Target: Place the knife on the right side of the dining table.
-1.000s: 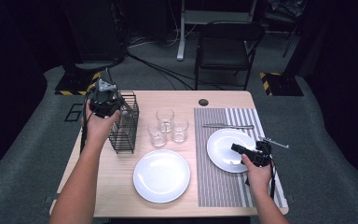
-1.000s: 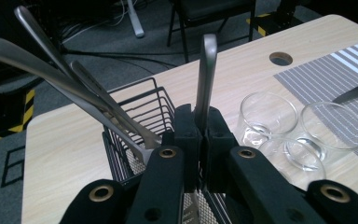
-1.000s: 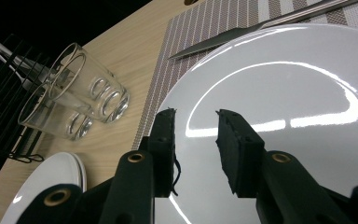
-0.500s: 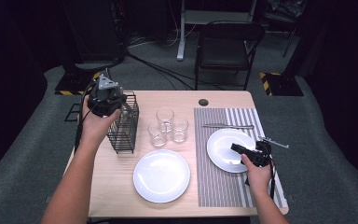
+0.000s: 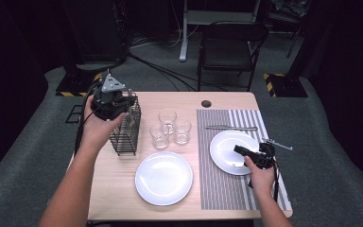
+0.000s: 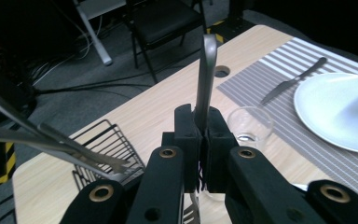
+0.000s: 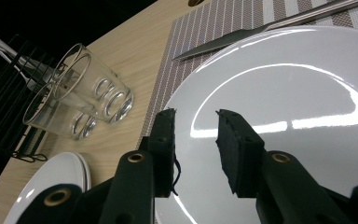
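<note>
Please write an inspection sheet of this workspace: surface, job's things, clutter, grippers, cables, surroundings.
Surface: wooden table with striped placemat.
Job's things: piece of cutlery held upright above black wire caddy; more cutlery in caddy.
Clutter: three glasses, two white plates, knife.
Grippers: left gripper shut on the cutlery; right gripper open over the placemat's plate.
Cables: several on the floor.
Surroundings: folding chair, dark room.

Silver utensil handle (image 6: 207, 74) stands upright above the black wire caddy (image 6: 103, 150).
</note>
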{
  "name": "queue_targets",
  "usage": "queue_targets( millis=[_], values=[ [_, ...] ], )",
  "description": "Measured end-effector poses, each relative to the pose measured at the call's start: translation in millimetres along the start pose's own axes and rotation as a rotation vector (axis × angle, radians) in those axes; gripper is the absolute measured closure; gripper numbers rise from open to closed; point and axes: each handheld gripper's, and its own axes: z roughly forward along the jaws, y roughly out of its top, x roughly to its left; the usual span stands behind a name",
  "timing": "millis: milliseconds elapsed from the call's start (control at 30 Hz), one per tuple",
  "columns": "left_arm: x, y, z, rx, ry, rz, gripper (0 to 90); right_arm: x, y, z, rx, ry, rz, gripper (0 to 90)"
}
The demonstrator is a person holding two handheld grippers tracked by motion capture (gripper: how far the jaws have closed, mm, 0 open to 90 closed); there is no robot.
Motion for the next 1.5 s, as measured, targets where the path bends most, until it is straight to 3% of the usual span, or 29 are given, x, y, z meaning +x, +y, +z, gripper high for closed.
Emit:
queue_targets(
  millis=[133, 367, 633, 967, 1200, 1500],
  values=[
    [-7.6, -0.3, -0.5, 0.007, -0.017, 0.029, 86.7, 1.0, 0.3, -0.4, -0.001, 0.003, -0.004, 66.7],
    [-14.0, -5.7, 2.7, 0.017, -0.058, 0.042, 86.7, 3.6, 0.7, -1.2, -0.003, -0.002, -0.022, 66.7],
    [-21.6, -22.0, 13.8, 0.051, -0.141, 0.059, 86.7, 6.8, 0.6, -1.1, -0.002, 0.004, -0.041, 66.7],
    [-35.3, -36.4, 17.1, 0.052, -0.188, 0.084, 86.7, 12.5, -0.1, -0.1, 0.007, 0.018, -0.076, 66.7],
    [-50.2, -51.5, 27.0, 0.064, -0.267, 0.086, 86.7, 19.7, -0.2, 0.0, 0.024, 0.017, -0.128, 66.7],
    [-60.1, -66.8, 34.7, 0.071, -0.312, 0.079, 86.7, 32.1, -2.5, 6.1, 0.105, 0.031, -0.197, 66.7]
  ],
)
